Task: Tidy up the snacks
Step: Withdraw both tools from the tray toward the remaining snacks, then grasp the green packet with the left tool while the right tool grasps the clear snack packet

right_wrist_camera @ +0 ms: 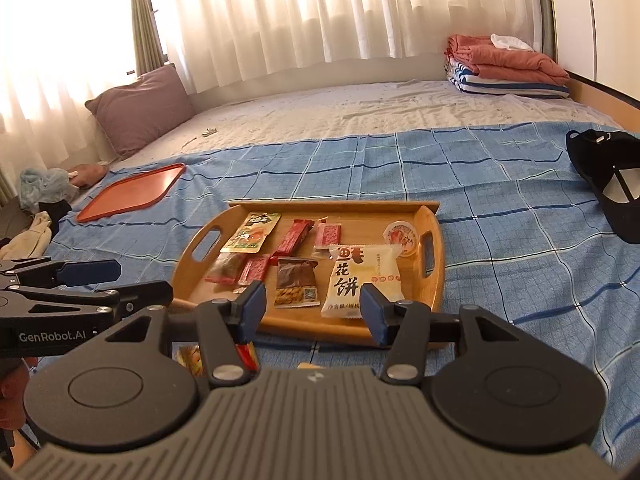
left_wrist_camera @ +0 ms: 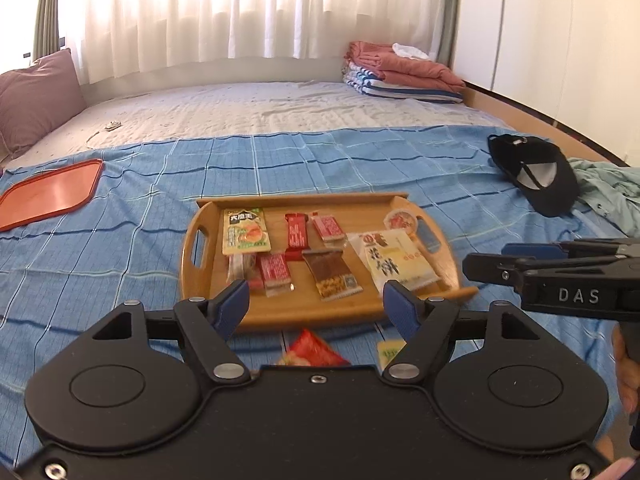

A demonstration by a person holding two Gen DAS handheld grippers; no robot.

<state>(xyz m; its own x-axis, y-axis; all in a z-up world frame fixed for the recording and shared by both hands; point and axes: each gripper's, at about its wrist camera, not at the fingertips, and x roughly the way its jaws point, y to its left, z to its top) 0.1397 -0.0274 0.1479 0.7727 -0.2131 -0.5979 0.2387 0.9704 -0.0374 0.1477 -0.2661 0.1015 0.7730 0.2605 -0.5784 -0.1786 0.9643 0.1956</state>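
Lying on a blue checked bedspread (left_wrist_camera: 120, 248), the wooden tray (left_wrist_camera: 320, 312) holds the snacks in loose rows: a green and yellow packet (left_wrist_camera: 245, 232) at its far left, a long red bar (left_wrist_camera: 295, 236) beside it, small red-wrapped sweets (left_wrist_camera: 328, 227), a brown nut packet (left_wrist_camera: 332, 274), a white and yellow cake packet (left_wrist_camera: 394, 260) and a small round cup (left_wrist_camera: 401, 221) by the right handle. The left hand-held gripper (left_wrist_camera: 316, 308) hangs over the tray's near edge with its blue pads apart and nothing between them. The right hand-held gripper (right_wrist_camera: 313, 307) stands just beside it, jaws likewise spread and empty. Two more packets lie on the bedspread below the tray's near edge, a red one (left_wrist_camera: 316, 348) and what looks like a pale yellow one (left_wrist_camera: 390, 350), both partly hidden by the gripper body. An empty-looking orange tray (left_wrist_camera: 48, 194) sits well apart to the left, and a black cap (left_wrist_camera: 536, 176) to the right.
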